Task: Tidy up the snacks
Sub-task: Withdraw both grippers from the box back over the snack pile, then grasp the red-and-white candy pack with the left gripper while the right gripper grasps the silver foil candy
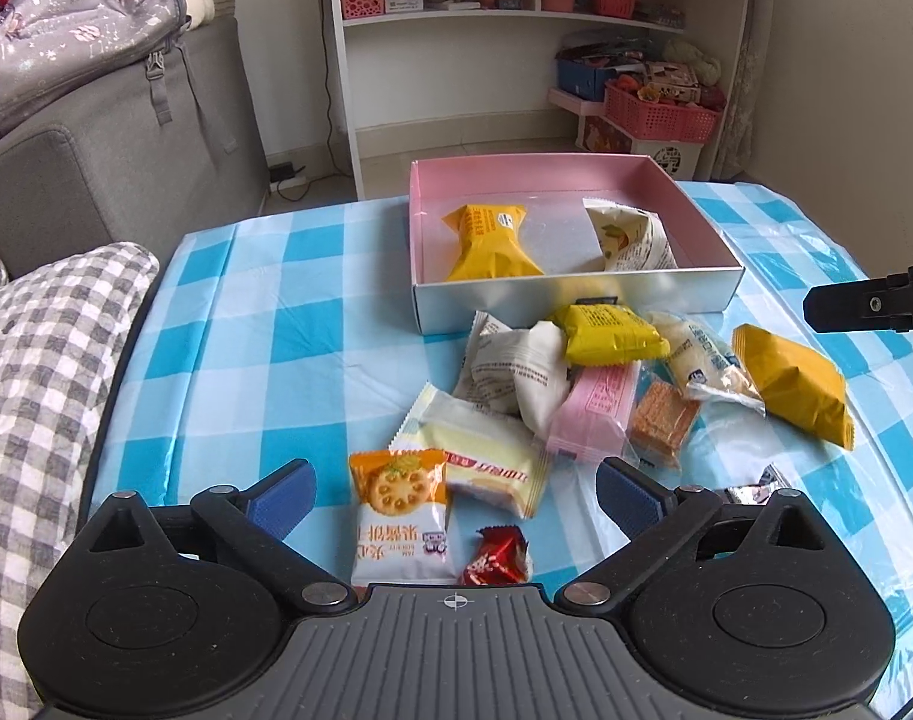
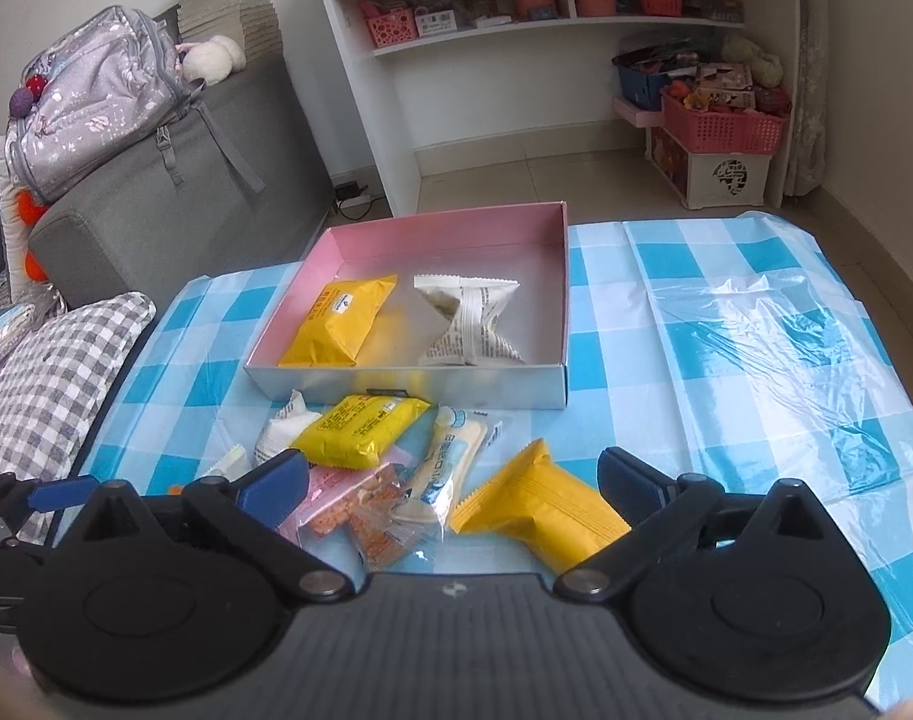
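Note:
A pink-lined box [image 1: 705, 225] [image 2: 549, 294] on the checked table holds a yellow packet [image 1: 486, 240] [image 2: 333, 324] and a white printed packet [image 1: 630, 234] [image 2: 471, 324]. Several loose snacks lie in front of it: a yellow packet [image 1: 609, 333] [image 2: 360, 429], an orange-yellow packet [image 1: 795, 384] [image 2: 537, 507], a pink wafer [image 1: 594, 411], a cracker packet [image 1: 396, 516] and a red candy [image 1: 495, 558]. My left gripper [image 1: 456, 498] stands open above the cracker packet, gripping nothing. My right gripper [image 2: 453, 483] is open over the orange-yellow packet, also holding nothing.
A grey checked cushion [image 1: 42, 372] lies at the table's left edge. Behind it stands a grey sofa [image 1: 126, 138] with a backpack [image 1: 66, 18]. A white shelf unit [image 1: 540, 18] and pink baskets [image 1: 657, 111] stand beyond the table. Clear plastic film [image 2: 774, 324] covers the right side.

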Demonstrator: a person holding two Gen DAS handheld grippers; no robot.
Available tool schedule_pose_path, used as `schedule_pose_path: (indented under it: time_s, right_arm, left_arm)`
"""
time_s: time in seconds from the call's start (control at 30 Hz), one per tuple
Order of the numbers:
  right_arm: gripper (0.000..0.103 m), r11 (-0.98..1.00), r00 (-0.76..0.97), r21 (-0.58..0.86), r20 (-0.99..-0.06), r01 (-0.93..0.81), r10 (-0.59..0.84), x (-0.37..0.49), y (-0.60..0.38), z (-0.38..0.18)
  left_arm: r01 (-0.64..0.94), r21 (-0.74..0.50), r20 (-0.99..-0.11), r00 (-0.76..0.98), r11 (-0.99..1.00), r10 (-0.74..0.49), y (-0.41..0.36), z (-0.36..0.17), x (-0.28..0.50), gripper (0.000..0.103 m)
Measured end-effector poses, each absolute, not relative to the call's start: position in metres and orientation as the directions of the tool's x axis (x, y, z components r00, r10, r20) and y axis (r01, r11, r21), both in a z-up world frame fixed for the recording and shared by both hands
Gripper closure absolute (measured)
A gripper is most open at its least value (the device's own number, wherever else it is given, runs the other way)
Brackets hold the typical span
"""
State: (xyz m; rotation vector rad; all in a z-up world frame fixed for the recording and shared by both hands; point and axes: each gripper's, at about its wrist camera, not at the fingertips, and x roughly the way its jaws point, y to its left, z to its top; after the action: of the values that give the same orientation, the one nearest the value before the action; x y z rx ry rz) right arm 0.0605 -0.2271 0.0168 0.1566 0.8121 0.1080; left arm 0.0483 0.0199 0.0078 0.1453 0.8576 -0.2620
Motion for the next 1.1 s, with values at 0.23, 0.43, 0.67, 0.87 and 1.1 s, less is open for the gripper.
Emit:
schedule_pose_path:
  time_s: [0.23,0.43,0.67,0.87,1.1]
  right_arm:
    - [0.0,0.991,0.648,0.117,-0.75,-0.071,0.134,0.041,-0.223,-0.002]
    - [0.0,0.994,0.635,0.092,-0.765,-0.058,0.108,0.026,-0.223,-0.014]
    - [0.0,0.996,0.635,0.067,-0.767,-0.064,0.093,0.011,-0.228,-0.027]
    - [0.0,0.997,0.611,0.023,-0.789,-0.076,0.065,0.006,-0.225,-0.042]
    - [0.0,0.98,0.608,-0.011,-0.785,-0.2,0.116,0.004,-0.206,-0.056]
  left_arm:
    - [0.311,0.022,-0.775,0.606,0.95,-0.181,0.031,-0.003,0.029,0.002]
    - [0.321,0.029,-0.771,0.61,0.947,-0.183,0.04,-0.011,0.014,0.002]
    - [0.309,0.032,-0.775,0.608,0.95,-0.172,0.054,-0.026,-0.001,0.002]
    - [0.331,0.021,-0.786,0.589,0.943,-0.189,0.061,-0.038,-0.009,0.002]
    - [0.397,-0.001,-0.796,0.555,0.918,-0.241,0.059,-0.051,-0.013,0.002]
